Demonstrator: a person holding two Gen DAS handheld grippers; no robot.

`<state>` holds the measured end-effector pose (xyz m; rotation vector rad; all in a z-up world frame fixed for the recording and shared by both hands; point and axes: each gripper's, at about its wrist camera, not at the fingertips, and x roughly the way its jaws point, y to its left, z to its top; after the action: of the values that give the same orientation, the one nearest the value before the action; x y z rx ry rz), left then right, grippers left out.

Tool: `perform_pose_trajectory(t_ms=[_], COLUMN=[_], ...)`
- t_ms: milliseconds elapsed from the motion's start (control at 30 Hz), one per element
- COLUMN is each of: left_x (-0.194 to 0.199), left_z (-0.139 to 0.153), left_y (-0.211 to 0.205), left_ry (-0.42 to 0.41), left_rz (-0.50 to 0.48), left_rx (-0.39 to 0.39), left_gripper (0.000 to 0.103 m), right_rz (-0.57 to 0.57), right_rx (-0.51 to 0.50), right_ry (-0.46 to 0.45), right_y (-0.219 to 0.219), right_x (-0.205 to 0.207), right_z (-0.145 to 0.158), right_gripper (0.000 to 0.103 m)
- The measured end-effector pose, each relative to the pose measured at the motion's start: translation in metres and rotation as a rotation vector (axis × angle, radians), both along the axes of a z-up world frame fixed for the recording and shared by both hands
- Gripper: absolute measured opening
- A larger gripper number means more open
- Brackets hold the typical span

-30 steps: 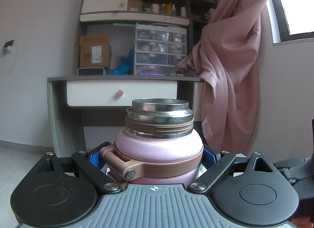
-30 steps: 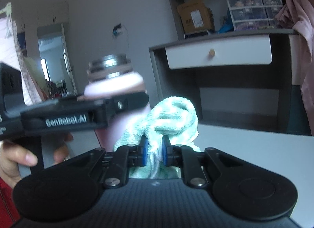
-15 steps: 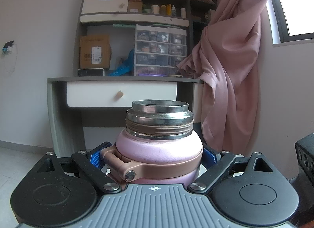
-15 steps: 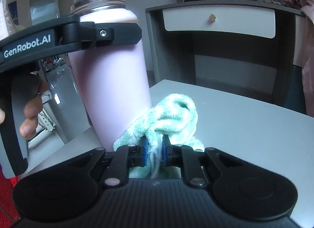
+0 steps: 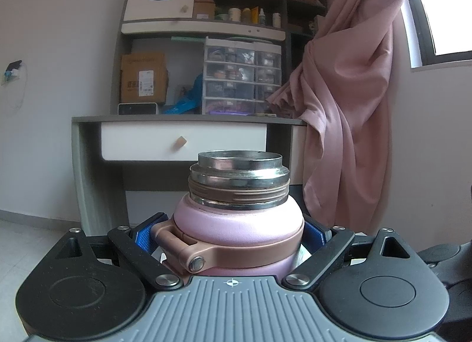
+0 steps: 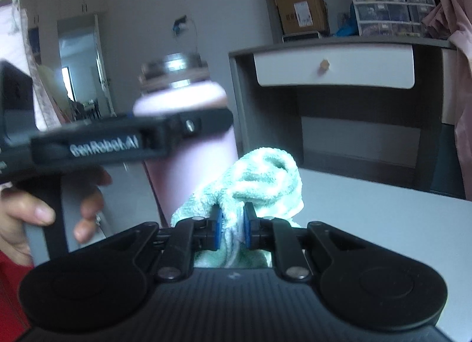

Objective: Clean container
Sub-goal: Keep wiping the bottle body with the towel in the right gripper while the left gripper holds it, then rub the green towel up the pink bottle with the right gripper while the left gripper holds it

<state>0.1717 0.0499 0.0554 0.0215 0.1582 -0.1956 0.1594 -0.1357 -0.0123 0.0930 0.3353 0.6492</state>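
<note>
A pink flask [image 5: 239,224] with an open steel neck and a rose-coloured handle band stands upright between the blue pads of my left gripper [image 5: 230,237], which is shut on its shoulder. In the right wrist view the same pink flask [image 6: 191,147] shows at the left, blurred, with the left gripper [image 6: 203,123] clamped across it and a hand [image 6: 26,218] on the handle. My right gripper [image 6: 231,225] is shut on a mint-green cloth [image 6: 262,177], which bulges forward beside the flask's lower right side.
A grey table [image 6: 383,224] lies under the cloth and to the right. Behind stands a desk with a white drawer [image 5: 183,141], shelves and a plastic drawer unit [image 5: 242,76]. A pink curtain [image 5: 348,106] hangs at the right by a window.
The right wrist view sank close along the flask's side half a second ago and is now back up and farther from it. The left gripper and flask have not moved.
</note>
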Motion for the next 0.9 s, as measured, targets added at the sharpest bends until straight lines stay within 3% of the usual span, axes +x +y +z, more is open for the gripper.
perform_pose_trajectory(t_ms=[200,333,900], left_x=[0.0,-0.002,-0.001], left_z=[0.001,0.002,0.003], left_y=[0.002,0.003,0.005], left_ry=[-0.001,-0.004,-0.003], left_rz=[-0.003,-0.007,-0.005], left_rx=[-0.002,0.006,0.013], left_gripper=[0.092,0.092,0.092], right_rz=[0.02,0.015,0.052], right_rx=[0.098,0.11,-0.092], right_ry=[-0.105,-0.097,0.052], right_y=[-0.006,-0.007,0.018], right_x=[-0.01,-0.009,0.006], right_z=[0.01,0.009,-0.019], right_gripper=[0.015,0.015,0.015])
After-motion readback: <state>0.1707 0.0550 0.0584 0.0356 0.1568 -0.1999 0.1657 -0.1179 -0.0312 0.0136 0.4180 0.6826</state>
